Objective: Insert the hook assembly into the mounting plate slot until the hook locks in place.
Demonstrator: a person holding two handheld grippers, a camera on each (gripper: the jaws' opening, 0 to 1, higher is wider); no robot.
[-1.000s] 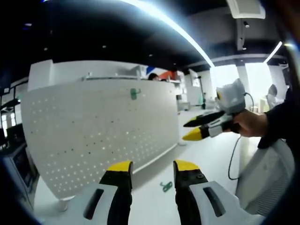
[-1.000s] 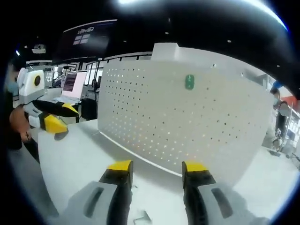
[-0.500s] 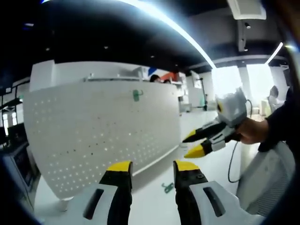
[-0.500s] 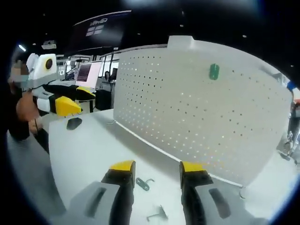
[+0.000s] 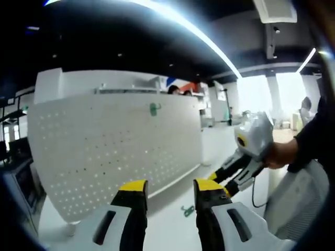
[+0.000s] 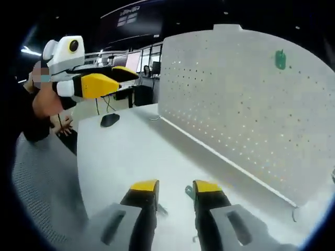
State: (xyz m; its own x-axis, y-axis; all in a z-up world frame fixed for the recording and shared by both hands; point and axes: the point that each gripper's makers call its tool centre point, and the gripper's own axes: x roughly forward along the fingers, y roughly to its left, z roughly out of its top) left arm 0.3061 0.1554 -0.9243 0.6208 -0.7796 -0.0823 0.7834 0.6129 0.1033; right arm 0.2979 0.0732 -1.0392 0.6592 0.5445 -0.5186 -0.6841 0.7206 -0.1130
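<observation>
A white pegboard plate (image 5: 115, 146) stands upright on the white table (image 5: 172, 230). One green hook (image 5: 153, 109) hangs high on it, also seen as the green hook (image 6: 281, 59) on the pegboard plate (image 6: 246, 104). A second green hook (image 5: 187, 210) lies on the table in front of the board. My left gripper (image 5: 171, 185) is held open above the table, with nothing between its jaws. My right gripper (image 5: 222, 180) is tilted down toward the table, just right of the loose hook. In the right gripper view, my right gripper (image 6: 176, 186) is open with a narrow gap, and the loose hook (image 6: 188, 192) peeks out between the tips.
A person's hand (image 5: 280, 154) holds the right gripper. The left gripper (image 6: 125, 77) hovers at the upper left in the right gripper view. A black mouse (image 6: 110, 120) lies on the table (image 6: 136, 151). A grey mesh chair (image 6: 42, 178) stands at the table's near edge.
My right gripper has dipped down toward the table and the loose hook, and its jaws have narrowed. The left gripper has hardly moved.
</observation>
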